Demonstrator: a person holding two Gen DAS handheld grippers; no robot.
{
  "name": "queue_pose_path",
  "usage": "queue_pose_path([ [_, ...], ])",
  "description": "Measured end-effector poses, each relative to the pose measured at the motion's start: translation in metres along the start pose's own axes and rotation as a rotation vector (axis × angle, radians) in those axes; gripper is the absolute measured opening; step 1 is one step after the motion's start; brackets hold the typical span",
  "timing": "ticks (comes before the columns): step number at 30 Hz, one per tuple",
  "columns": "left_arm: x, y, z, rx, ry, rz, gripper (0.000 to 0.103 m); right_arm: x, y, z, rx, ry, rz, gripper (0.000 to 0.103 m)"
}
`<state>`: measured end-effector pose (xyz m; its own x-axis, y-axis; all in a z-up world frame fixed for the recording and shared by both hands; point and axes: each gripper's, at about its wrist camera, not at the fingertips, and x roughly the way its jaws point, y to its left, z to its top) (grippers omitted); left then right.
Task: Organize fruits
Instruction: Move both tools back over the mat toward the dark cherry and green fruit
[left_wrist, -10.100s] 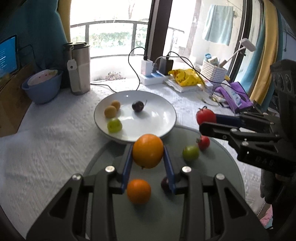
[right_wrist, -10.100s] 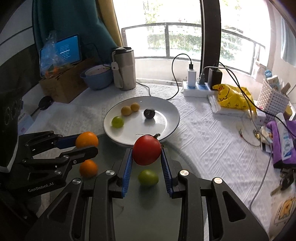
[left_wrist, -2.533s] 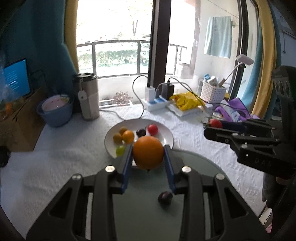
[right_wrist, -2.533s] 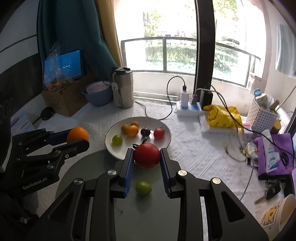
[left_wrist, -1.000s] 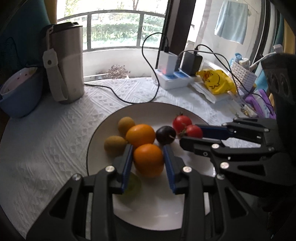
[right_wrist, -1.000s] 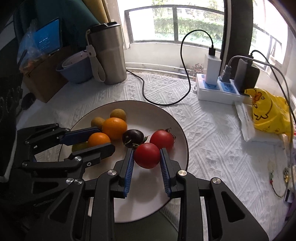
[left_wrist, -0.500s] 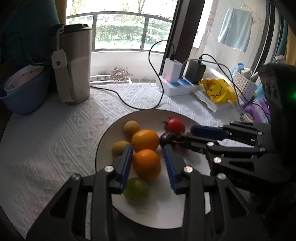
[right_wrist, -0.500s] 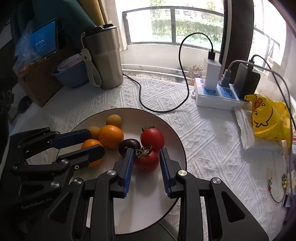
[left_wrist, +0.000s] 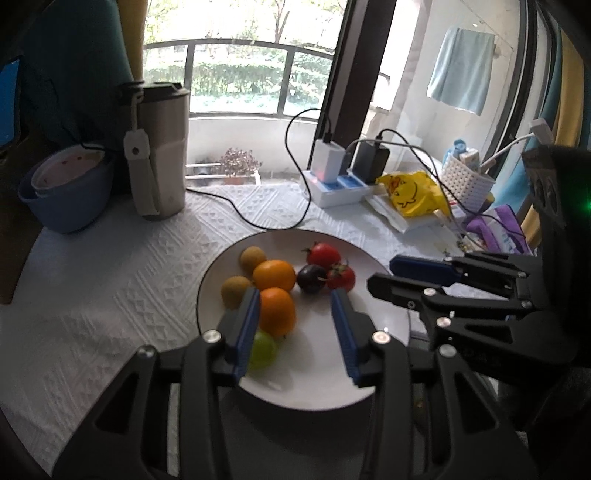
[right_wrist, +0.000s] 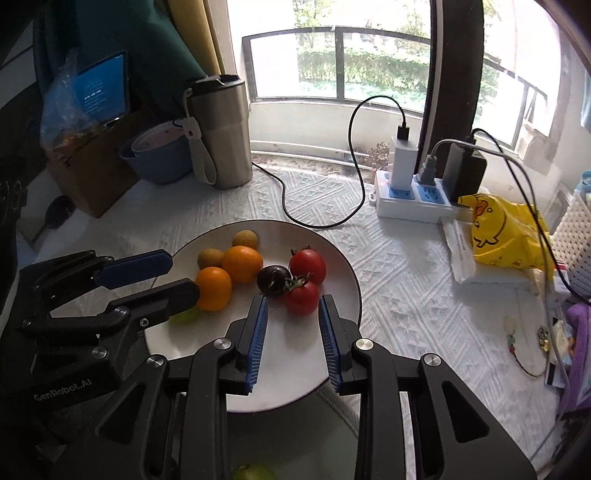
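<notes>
White bumpy cloth (right_wrist: 406, 295) covers the table. On it a round white plate (right_wrist: 343, 266) holds two oranges (right_wrist: 242, 264), two shiny red tomatoes (right_wrist: 307, 265), one dark plum (right_wrist: 273, 278). Both grippers hold nothing: left gripper (left_wrist: 295, 325) is spreading wider, right gripper (right_wrist: 291, 326) shows a gap.

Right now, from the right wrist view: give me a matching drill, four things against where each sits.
Things:
1. steel tumbler
2. yellow bag
3. dark fruit
4. white basket

Places:
a. on the plate, between an orange and the tomatoes
b. right beside the blue bowl
c. next to the power strip
d. at the right edge of the view, past the bag

Pairs: 1-b, 2-c, 3-a, 4-d
</notes>
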<state>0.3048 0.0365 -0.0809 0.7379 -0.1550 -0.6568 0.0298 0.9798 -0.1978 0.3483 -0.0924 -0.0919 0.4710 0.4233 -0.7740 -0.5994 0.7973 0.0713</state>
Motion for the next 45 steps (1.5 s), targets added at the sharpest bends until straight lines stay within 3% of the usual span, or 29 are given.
queue_pose_path([
  [30,-0.089,-0.044,-0.045,0.03,-0.074,0.015,0.042,-0.099,0.026,-0.051,-0.005,-0.104,-0.01,0.03],
  [45,-0.089,-0.061,-0.089,0.01,-0.011,0.011,0.042,-0.108,0.025,-0.095,0.008,-0.067,-0.006,0.03],
])
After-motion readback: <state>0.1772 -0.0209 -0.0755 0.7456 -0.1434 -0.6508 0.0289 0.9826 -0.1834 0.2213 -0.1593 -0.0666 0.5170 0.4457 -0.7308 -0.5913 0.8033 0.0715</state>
